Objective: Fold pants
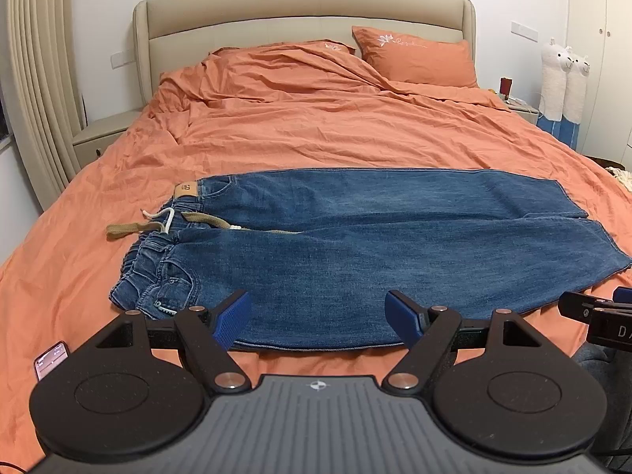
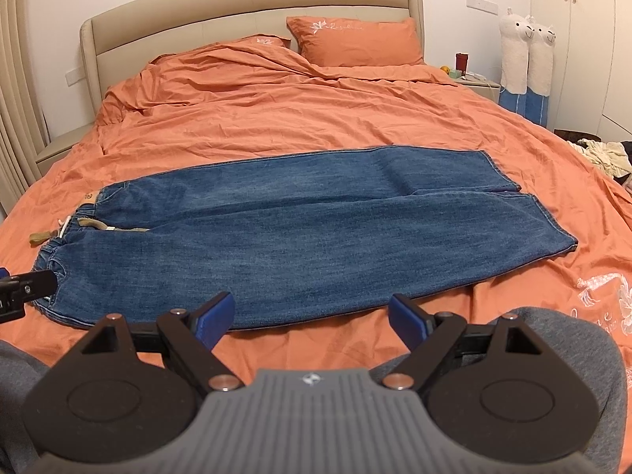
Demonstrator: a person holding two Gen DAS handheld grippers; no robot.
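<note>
Jeans (image 1: 355, 245) flat across bed (image 1: 316, 130), waistband left, legs side by side, ready for lengthwise fold. Left tongs (image 1: 318, 322) and right tongs (image 2: 310, 318) wide open, empty, poised at jeans' near edge.

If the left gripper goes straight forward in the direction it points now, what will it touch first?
Most likely the jeans. The left gripper is open, and its fingers frame the near edge of the denim on the orange bed cover. Nothing else shows between them, though height above the fabric is unclear.
</note>
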